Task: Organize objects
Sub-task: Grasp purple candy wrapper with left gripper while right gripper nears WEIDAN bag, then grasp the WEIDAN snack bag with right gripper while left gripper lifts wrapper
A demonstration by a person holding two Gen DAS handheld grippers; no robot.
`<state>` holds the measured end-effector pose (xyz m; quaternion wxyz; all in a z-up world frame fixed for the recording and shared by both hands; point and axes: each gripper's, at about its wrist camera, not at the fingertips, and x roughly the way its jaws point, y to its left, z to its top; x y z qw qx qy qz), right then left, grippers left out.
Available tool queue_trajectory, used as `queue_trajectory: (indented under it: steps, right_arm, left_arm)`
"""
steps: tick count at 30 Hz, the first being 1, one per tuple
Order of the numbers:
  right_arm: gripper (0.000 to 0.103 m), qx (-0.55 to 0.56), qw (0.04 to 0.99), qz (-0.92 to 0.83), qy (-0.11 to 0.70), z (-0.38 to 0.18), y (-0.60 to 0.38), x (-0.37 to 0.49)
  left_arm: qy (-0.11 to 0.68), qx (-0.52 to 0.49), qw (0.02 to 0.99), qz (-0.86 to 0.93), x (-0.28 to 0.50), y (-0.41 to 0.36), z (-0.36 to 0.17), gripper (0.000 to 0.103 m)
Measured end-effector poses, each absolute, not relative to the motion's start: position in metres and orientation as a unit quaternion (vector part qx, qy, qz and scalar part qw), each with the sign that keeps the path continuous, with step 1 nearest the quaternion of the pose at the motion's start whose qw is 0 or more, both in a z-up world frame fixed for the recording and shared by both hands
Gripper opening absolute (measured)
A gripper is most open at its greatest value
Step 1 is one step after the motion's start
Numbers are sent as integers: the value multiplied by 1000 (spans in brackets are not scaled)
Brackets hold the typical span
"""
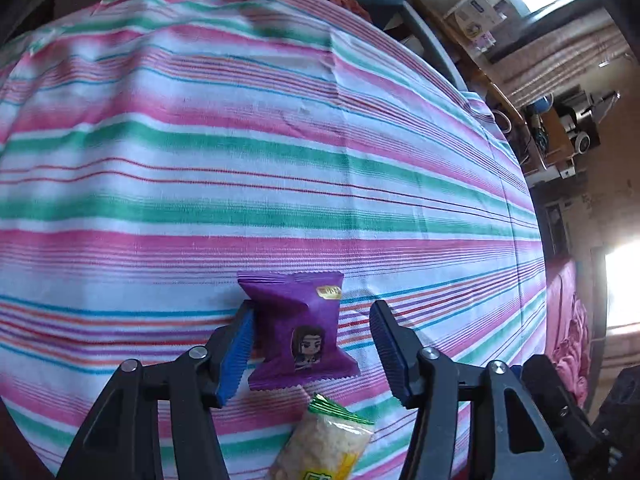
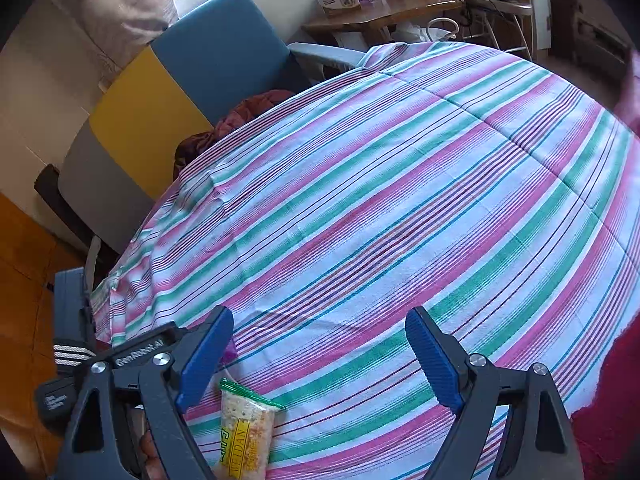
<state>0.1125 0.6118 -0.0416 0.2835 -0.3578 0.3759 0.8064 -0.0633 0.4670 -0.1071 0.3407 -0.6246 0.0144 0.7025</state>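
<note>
A purple snack packet (image 1: 298, 328) with a cartoon figure lies on the striped cloth (image 1: 240, 140), between the fingers of my left gripper (image 1: 313, 307). The left pad (image 1: 240, 348) touches the packet's edge, while the right pad (image 1: 386, 344) stands clear of it, so the jaws are open. Just below it lies a clear rice-cracker packet (image 1: 324, 440) with a green top. In the right wrist view that cracker packet (image 2: 244, 432) sits by the left finger of my right gripper (image 2: 320, 312), which is open and holds nothing. A sliver of the purple packet (image 2: 230, 350) shows behind that finger.
The striped cloth (image 2: 380, 200) covers a wide surface. Beyond its far edge are a blue and yellow panel (image 2: 180, 76), a dark red cloth heap (image 2: 240, 116) and a wooden desk (image 2: 380, 12) with boxes. A red blanket (image 2: 612, 408) lies at the right.
</note>
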Motion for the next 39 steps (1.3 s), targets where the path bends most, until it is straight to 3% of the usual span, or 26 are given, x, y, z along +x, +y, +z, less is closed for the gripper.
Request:
queue_trajectory:
  steps: [1, 7, 12, 21, 24, 30, 35, 39]
  right_arm:
    - [89, -357, 283, 805, 379, -42, 613, 113]
    - [89, -361, 281, 802, 386, -46, 616, 114]
    - [89, -405, 252, 799, 367, -56, 605, 100]
    - [88, -508, 111, 795, 312, -80, 549, 62]
    - [87, -523, 115, 796, 282, -82, 538, 60]
    - [84, -528, 119, 784, 303, -87, 542, 66]
    - [74, -545, 87, 775, 309, -89, 527, 63]
    - [64, -567, 96, 779, 250, -95, 503, 46]
  left_arm:
    - [30, -618, 343, 707, -62, 465, -106, 37]
    - [75, -572, 373, 727, -53, 433, -97, 33]
    - [85, -549, 372, 743, -46, 402, -85, 33]
    - [88, -481, 380, 785, -22, 347, -44, 33]
    - [78, -468, 378, 795, -19, 325, -34, 32]
    - [52, -458, 373, 805, -18, 284, -22, 32]
    - [34, -451, 370, 811, -17, 254, -18, 32]
    - [14, -454, 369, 811, -17, 231, -18, 32]
